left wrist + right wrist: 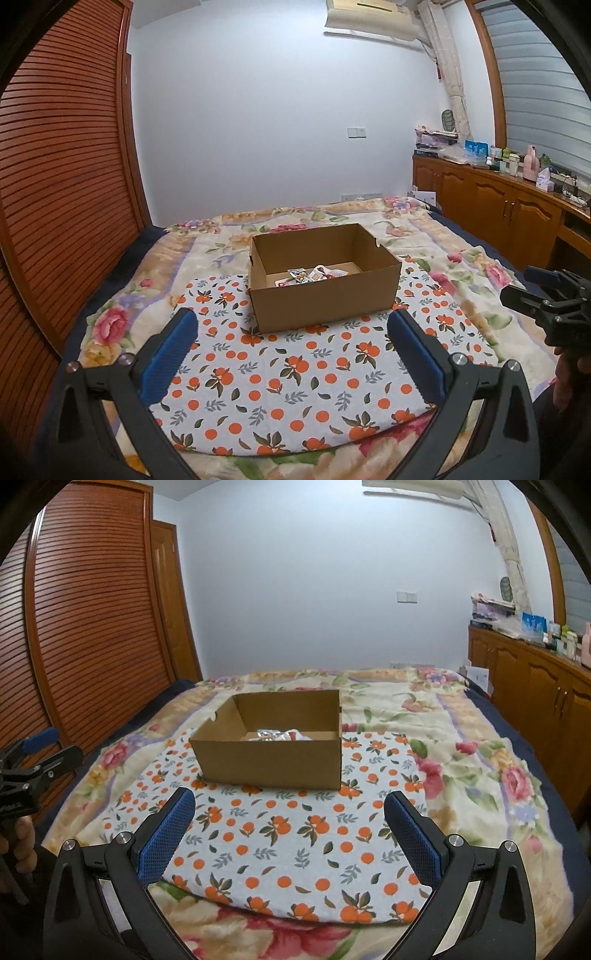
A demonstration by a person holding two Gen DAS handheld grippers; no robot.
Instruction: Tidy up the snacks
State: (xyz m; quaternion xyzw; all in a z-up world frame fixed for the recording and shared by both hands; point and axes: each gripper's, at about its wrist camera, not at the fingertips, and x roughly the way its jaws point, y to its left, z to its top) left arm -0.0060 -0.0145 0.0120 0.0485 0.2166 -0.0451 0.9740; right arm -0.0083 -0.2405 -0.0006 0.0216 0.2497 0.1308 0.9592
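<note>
An open brown cardboard box (321, 295) stands on an orange-patterned cloth (295, 373) on the bed; it also shows in the right wrist view (273, 762). Several small snack packets (310, 275) lie inside the box, partly hidden by its front wall, and show in the right wrist view (275, 734) too. My left gripper (293, 325) is open and empty, held above the cloth in front of the box. My right gripper (290, 805) is open and empty, also in front of the box. Each gripper shows at the edge of the other's view: the right one (532, 295), the left one (33, 760).
A floral blanket (461, 738) covers the bed. A slatted wooden wardrobe (62, 184) stands to the left. A wooden cabinet (517, 206) with bottles and boxes on top runs along the right, under a window.
</note>
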